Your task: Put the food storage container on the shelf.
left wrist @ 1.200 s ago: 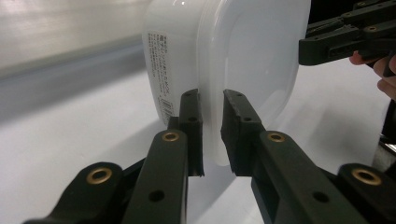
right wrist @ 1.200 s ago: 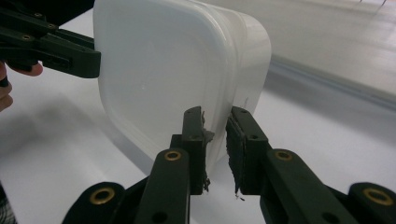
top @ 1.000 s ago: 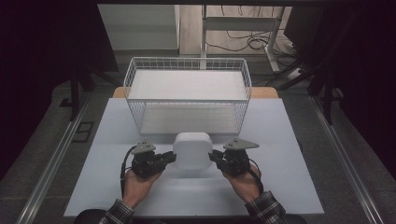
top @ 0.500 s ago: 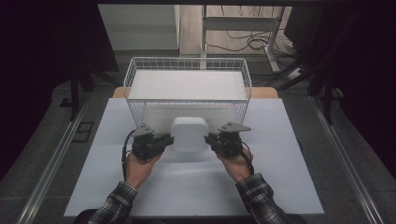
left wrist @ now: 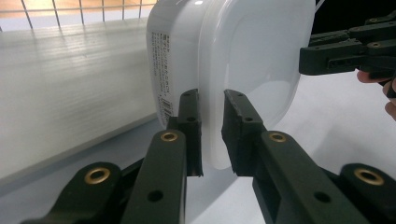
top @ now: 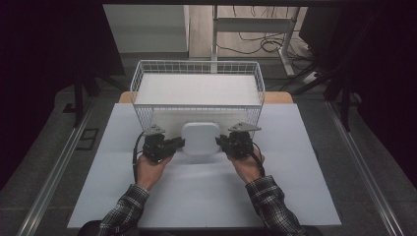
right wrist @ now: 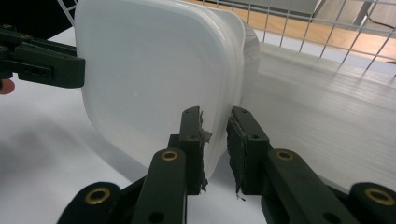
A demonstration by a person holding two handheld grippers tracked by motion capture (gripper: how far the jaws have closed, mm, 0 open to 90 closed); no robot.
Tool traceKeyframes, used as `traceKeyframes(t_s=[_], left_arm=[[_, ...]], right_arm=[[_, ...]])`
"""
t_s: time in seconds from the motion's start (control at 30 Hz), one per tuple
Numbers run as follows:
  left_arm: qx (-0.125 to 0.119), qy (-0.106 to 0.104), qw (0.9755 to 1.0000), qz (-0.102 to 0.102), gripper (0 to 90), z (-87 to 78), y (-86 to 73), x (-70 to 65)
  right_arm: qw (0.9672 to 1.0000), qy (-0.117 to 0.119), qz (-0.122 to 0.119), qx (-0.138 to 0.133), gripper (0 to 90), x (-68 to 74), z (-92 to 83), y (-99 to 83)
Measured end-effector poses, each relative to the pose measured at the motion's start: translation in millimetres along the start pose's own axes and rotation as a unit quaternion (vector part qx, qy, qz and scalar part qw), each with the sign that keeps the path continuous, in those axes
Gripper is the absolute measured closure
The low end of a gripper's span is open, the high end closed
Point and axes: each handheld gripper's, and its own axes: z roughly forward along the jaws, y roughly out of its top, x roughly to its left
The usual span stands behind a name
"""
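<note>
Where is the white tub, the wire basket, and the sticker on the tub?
tub [top: 200, 137], high view, middle of its lid
basket [top: 196, 63], high view, far rim
sticker [left wrist: 161, 70], left gripper view, label on the tub's side

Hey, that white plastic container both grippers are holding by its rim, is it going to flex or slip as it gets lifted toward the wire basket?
The container looks thin and translucent, so it is probably light and may flex a little. The left gripper and the right gripper each pinch only its narrow rim, and the plastic looks smooth and glossy, so it could slip or pivot if one side loosens. The wire basket is right behind it.
</note>
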Motion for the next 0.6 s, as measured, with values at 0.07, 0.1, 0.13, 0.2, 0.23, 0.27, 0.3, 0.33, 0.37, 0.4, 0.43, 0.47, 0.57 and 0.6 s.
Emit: traceKeyframes(t_s=[0.07, 0.1, 0.13, 0.2, 0.23, 0.27, 0.3, 0.33, 0.37, 0.4, 0.43, 0.47, 0.57, 0.6], left_arm=[[-0.001, 0.001, 1.0000, -0.003, 77.9, 2.3, -1.1, 1.5], [-0.001, 0.001, 1.0000, -0.005, 77.8, 3.6, -1.6, 2.5], [0.000, 0.001, 1.0000, -0.006, 77.8, 4.9, -1.9, 3.9], [0.003, 0.003, 1.0000, -0.008, 77.6, 7.5, -2.7, 6.3], [0.003, 0.004, 0.9999, -0.010, 77.6, 8.9, -3.1, 7.1], [0.002, 0.005, 0.9999, -0.010, 77.5, 10.4, -3.4, 8.0], [0.000, 0.007, 0.9999, -0.012, 77.4, 12.0, -3.6, 8.7], [0.000, 0.010, 0.9999, -0.012, 77.3, 13.4, -3.8, 9.6], [-0.001, 0.012, 0.9999, -0.012, 77.3, 14.7, -3.7, 10.6], [-0.003, 0.016, 0.9998, -0.014, 77.2, 16.0, -3.6, 11.5], [-0.006, 0.018, 0.9996, -0.019, 77.0, 16.8, -3.2, 13.4], [-0.011, 0.011, 0.9995, -0.027, 77.0, 17.0, -3.0, 15.5], [-0.026, 0.020, 0.9993, -0.019, 76.2, 18.7, -0.7, 15.7], [-0.026, 0.020, 0.9993, -0.019, 75.8, 18.7, -0.7, 15.7]], right_arm=[[1.0000, 0.001, 0.001, 0.003, 75.2, -1.2, 1.5, -1.0], [1.0000, 0.002, 0.003, 0.003, 75.2, -1.7, 2.8, -1.5], [1.0000, 0.002, 0.004, 0.004, 75.1, -2.4, 4.3, -1.9], [0.9999, 0.004, 0.008, 0.010, 75.0, -4.5, 8.7, -2.8], [0.9999, 0.004, 0.008, 0.010, 75.0, -4.5, 8.7, -2.8], [0.9999, 0.003, 0.008, 0.011, 74.9, -5.1, 10.5, -3.0], [0.9999, 0.001, 0.007, 0.013, 74.8, -5.8, 12.0, -3.0], [0.9998, 0.000, 0.009, 0.015, 74.7, -7.0, 15.4, -2.7], [0.9998, 0.000, 0.009, 0.015, 74.7, -7.0, 15.4, -2.7], [0.9998, -0.002, 0.009, 0.015, 74.5, -7.6, 17.1, -2.4], [0.9999, 0.004, 0.012, 0.011, 73.8, -9.0, 19.0, -1.4], [0.9999, 0.004, 0.012, 0.011, 73.8, -9.0, 19.0, -1.4], [0.9999, -0.003, 0.010, 0.008, 69.8, -10.0, 22.3, 1.3], [0.9999, -0.002, 0.011, 0.009, 68.5, -10.6, 23.6, 1.9]])
